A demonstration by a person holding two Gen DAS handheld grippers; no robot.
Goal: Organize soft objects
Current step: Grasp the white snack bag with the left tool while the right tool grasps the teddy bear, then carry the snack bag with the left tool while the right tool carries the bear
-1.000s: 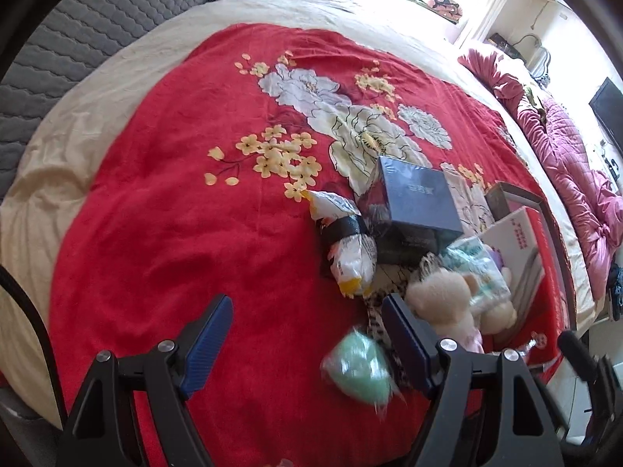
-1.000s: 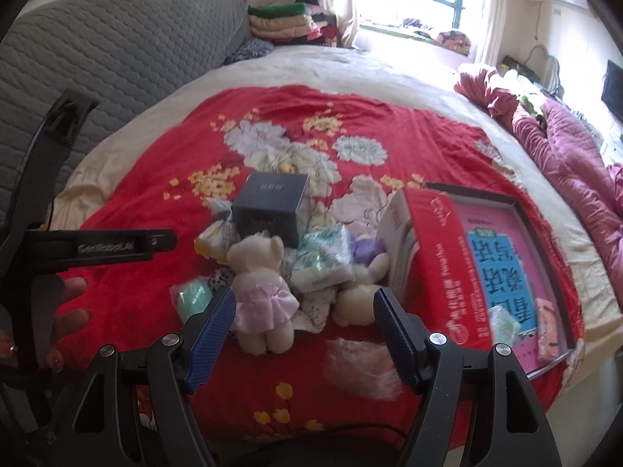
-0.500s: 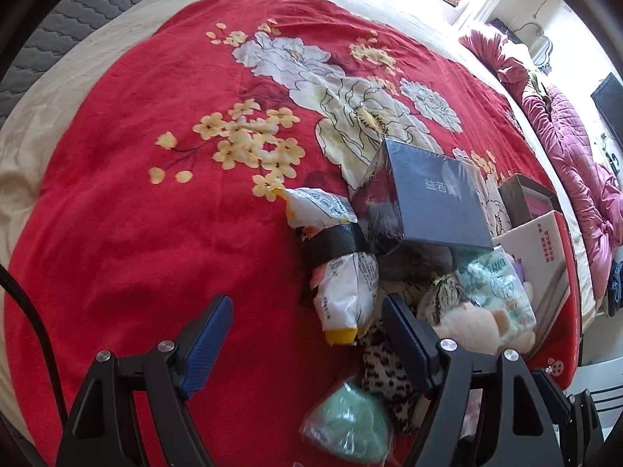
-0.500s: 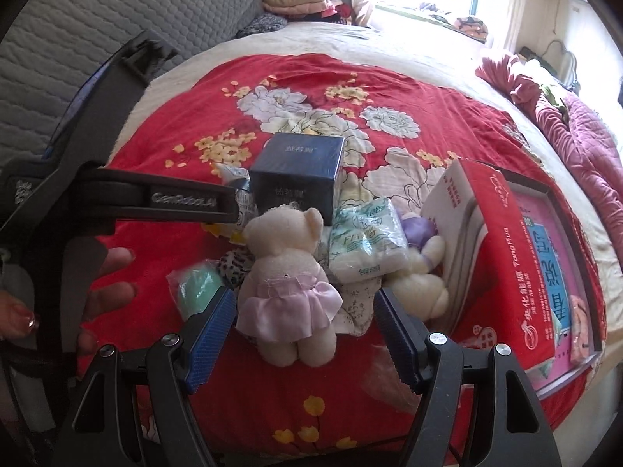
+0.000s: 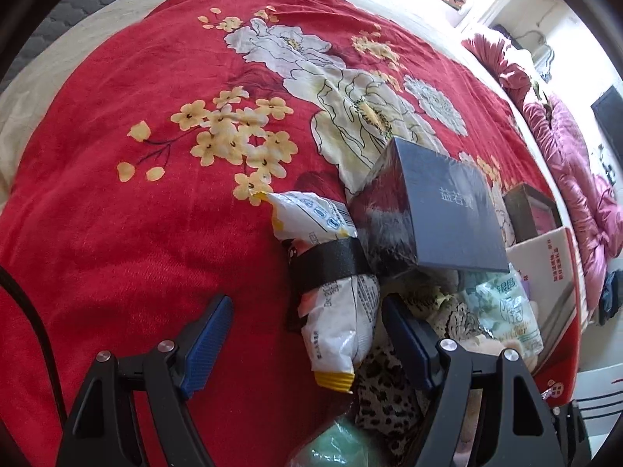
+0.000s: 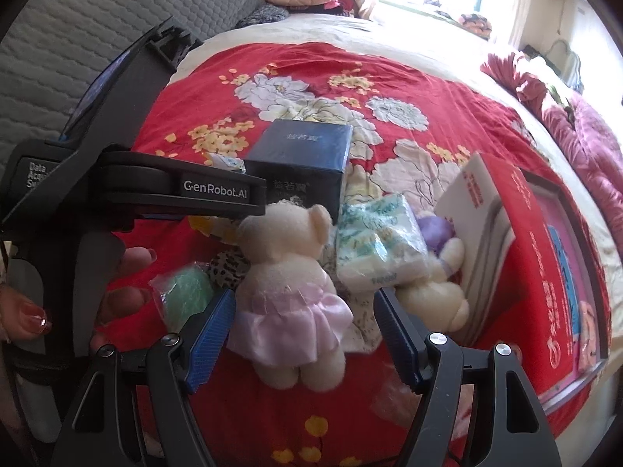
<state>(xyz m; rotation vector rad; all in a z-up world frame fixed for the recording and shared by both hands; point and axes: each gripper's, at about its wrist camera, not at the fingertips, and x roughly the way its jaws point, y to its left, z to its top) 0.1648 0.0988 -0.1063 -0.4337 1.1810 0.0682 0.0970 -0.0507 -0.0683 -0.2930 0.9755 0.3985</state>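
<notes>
A pile lies on the red floral blanket (image 5: 117, 202). My left gripper (image 5: 307, 334) is open, its fingers either side of the lower end of a white snack bag (image 5: 335, 303) bound with a black band. My right gripper (image 6: 303, 330) is open around a cream teddy bear in a pink skirt (image 6: 288, 284). A tissue pack (image 6: 377, 245), a second bear with purple (image 6: 440, 268), a leopard-print cloth (image 5: 385, 389) and a bagged green soft item (image 6: 183, 295) lie close by.
A dark blue box (image 5: 447, 214) sits behind the snack bag. A red gift box (image 6: 545, 272) with its lid leaning stands at the right. A pink quilt (image 6: 592, 155) lies at the far right, a grey headboard (image 6: 97, 19) at the left.
Both grippers have moved forward and down into the pile. The snack bag now sits between my left fingers and the bear between my right fingers. Both stay open.
</notes>
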